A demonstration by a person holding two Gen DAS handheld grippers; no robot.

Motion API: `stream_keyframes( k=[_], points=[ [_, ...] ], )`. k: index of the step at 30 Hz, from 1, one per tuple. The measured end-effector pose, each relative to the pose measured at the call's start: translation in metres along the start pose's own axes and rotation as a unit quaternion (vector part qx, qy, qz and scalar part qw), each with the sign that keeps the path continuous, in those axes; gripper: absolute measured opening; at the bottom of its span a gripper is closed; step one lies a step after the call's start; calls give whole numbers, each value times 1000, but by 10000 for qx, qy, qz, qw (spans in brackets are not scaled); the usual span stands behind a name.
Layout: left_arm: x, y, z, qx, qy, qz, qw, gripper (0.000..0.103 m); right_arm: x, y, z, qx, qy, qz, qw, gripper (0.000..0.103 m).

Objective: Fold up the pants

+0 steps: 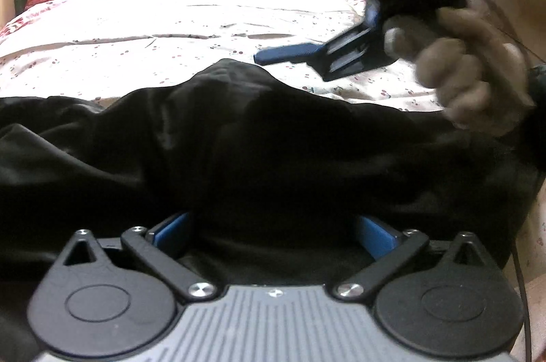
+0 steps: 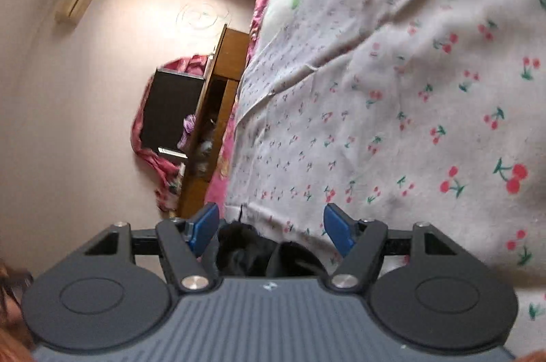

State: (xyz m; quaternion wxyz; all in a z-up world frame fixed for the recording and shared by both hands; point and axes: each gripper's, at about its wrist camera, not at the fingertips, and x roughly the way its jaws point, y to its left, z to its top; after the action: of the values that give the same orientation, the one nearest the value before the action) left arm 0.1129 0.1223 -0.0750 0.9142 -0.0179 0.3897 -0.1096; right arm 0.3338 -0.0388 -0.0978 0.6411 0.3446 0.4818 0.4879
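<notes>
Fingers (image 1: 170, 232) of both grippers spread, black pants (image 1: 259, 150) bunched between them, no writing legible

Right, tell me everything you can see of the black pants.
The black pants are a soft, dark, slightly shiny fabric, bunched and rumpled, not flat. They lie across the near part of the cherry-print sheet, rising to a peak in the middle. The left gripper has cloth between its spread blue fingers. In the right wrist view a small black bunch sits at the base of the open right gripper.

Black pants (image 1: 259, 150), rumpled, bunched in a heap on the cherry-print bedsheet (image 1: 170, 30)
</notes>
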Motion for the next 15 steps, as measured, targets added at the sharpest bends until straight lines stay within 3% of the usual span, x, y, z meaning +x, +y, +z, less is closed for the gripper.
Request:
stream_keyframes(
  k=[3, 5, 6, 8, 9, 10, 11, 12, 13, 15],
  points=[
    [3, -1, -2, -9, -6, -11, 10000, 103, -3, 30, -26, -594, 328, 175, 9975, 70],
    [2, 0, -1, -32, -14, -28, 10000, 103, 2, 34, -44, -534, 685, 361, 9956, 70],
    [0, 2, -2, -54, -21, -41, 10000, 103, 5, 29, -53, -492, 848, 261, 9948, 69],
    [-1, 4, -2, -108, -46, -52, 9999, 103, 10, 17, -59, -542, 859, -379, 9941, 67],
    [-3, 6, -2, -133, -64, -52, 9999, 103, 11, 6, -57, -511, 753, -853, 9922, 60],
    [-5, 8, -3, -172, -88, -49, 9998, 103, 10, -5, -53, -325, 692, -1084, 9912, 33],
    [-8, 10, -3, -238, -128, -55, 9996, 103, 9, -12, -48, -113, 669, -1195, 9905, 18],
    [-12, 14, -3, -333, -195, -57, 9992, 103, 3, -19, -46, 115, 655, -1259, 9898, 16],
    [-17, 18, -3, -444, -273, -48, 9986, 103, 0, -14, -45, 190, 595, -1310, 9894, 21],
    [-30, 29, -4, -751, -500, -7, 9959, 103, -4, 16, -45, -283, 605, -1590, 9850, 31]
  ],
)
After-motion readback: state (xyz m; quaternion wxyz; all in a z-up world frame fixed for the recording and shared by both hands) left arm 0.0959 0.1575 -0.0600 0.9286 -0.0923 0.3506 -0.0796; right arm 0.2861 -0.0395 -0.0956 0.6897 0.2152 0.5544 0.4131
